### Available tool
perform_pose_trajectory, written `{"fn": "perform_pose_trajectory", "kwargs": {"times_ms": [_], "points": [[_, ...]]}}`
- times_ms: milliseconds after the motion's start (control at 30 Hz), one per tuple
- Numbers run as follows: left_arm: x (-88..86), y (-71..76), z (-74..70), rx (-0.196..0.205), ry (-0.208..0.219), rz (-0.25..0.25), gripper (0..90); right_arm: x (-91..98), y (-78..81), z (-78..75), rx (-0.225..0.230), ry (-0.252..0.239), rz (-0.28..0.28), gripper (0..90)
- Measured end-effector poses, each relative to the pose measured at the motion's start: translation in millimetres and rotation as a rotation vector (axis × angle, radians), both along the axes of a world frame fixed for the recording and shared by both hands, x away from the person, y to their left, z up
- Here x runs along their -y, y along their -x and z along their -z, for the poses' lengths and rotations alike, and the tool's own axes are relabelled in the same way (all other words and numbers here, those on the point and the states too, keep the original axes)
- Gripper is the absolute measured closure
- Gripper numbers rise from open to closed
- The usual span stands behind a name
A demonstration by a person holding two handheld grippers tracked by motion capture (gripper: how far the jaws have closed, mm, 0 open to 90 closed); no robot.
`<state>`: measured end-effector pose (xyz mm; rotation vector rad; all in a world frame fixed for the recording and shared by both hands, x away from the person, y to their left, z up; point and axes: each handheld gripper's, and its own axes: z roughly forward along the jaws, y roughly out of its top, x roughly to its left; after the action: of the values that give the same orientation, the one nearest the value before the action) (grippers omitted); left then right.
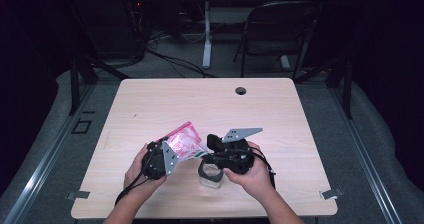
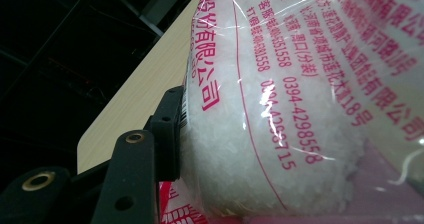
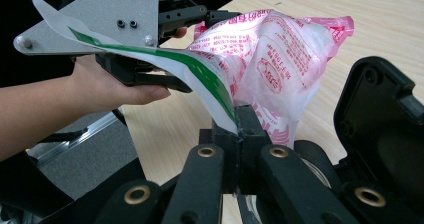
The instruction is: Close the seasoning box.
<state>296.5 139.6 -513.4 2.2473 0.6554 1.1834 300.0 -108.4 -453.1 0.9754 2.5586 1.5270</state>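
In the high view, a light wooden table (image 1: 150, 104) is seen from above, and a pink and white printed bag (image 1: 186, 143) of white crystals is held above its near middle, slightly toward seven o'clock from the centre. The left gripper (image 1: 167, 156) is placed at the bag's seven o'clock side and is held by the left hand (image 1: 137, 171). The right gripper (image 1: 212, 149) is placed at the bag's four o'clock side and is held by the right hand (image 1: 255, 174). Just below the right gripper, at its six o'clock, a clear jar (image 1: 211, 176) with a dark rim is stood on the table. A round cable hole (image 1: 241, 90) is seen near the table's far edge at twelve o'clock, and a dark folding chair (image 1: 277, 31) is set beyond it on the floor.

In the left gripper view, the bag (image 2: 300, 104) is pressed against one black jaw at nine o'clock; red printed characters and numerals are read across the clear film. The left gripper (image 2: 172, 134) is clamped on the bag.

In the right gripper view, the right gripper (image 3: 242, 131) is closed tight on a green and white flap (image 3: 200, 74) of the bag's film, with the bag (image 3: 280, 54) bulging at one o'clock. The other gripper, with its grey plate (image 3: 100, 19), is seen at eleven o'clock, gripping the bag's far side.
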Motion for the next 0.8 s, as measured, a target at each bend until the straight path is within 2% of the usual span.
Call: {"fn": "perform_pose_trajectory", "kwargs": {"times_ms": [300,733,767,800], "points": [[1.7,1.2,-0.3,0.035,-0.058,0.000,53.9,-0.1,-1.7,5.3,-0.022,0.007,-0.022,90.0],[6.5,0.4,-1.1,0.091,-0.116,0.013,54.3,2.9,-5.4,11.1,-0.040,0.019,-0.064,90.0],[7.1,0.3,-1.8,0.103,-0.138,0.017,54.3,3.4,-6.1,11.8,-0.044,0.022,-0.068,90.0],[7.7,0.5,-1.5,0.108,-0.142,0.016,54.3,3.7,-6.7,12.6,-0.047,0.022,-0.074,90.0]]}}
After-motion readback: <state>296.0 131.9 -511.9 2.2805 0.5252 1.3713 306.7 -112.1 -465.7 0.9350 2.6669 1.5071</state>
